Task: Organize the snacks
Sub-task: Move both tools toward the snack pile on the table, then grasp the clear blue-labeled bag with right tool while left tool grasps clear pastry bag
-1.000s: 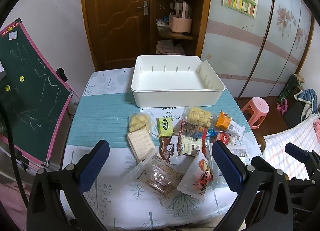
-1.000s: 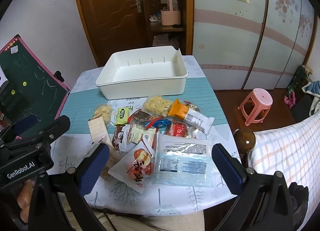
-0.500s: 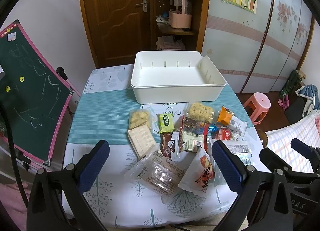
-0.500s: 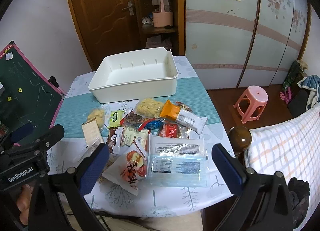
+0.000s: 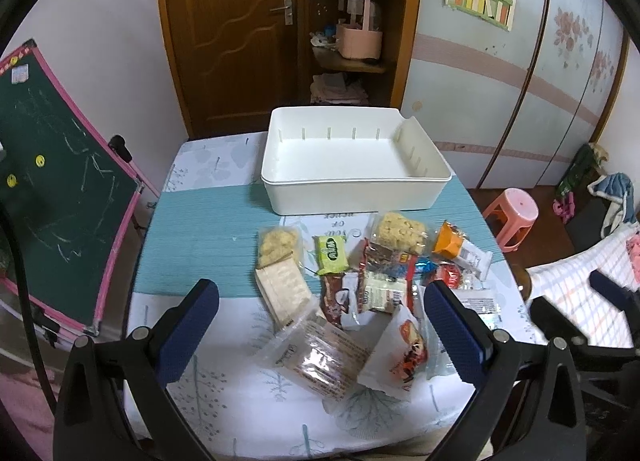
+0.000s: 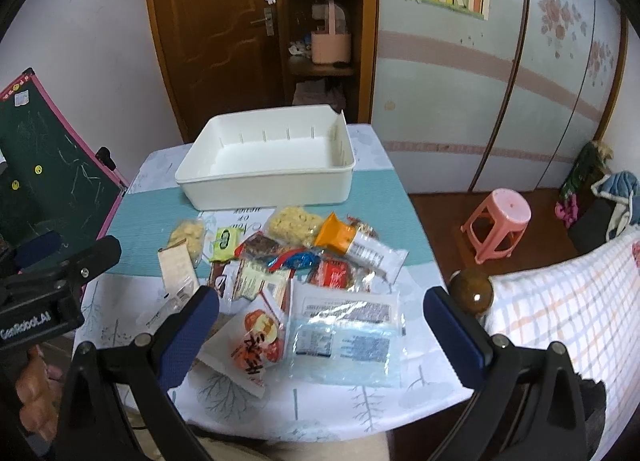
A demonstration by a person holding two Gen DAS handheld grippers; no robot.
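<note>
Grippers have both drawn back and up over the last second, so the worktop (image 5: 192,237) now sits lower and farther in each view. The left gripper (image 5: 322,327) hangs wide and empty above the near edge; the right gripper (image 6: 322,331) is likewise wide and empty. No packet is touched, so sorting looks not yet begun. The snacks (image 5: 372,277) lie heaped just beyond both grippers, mid-worktop, and the empty white bin (image 5: 356,193) stands behind them at the far side.
</note>
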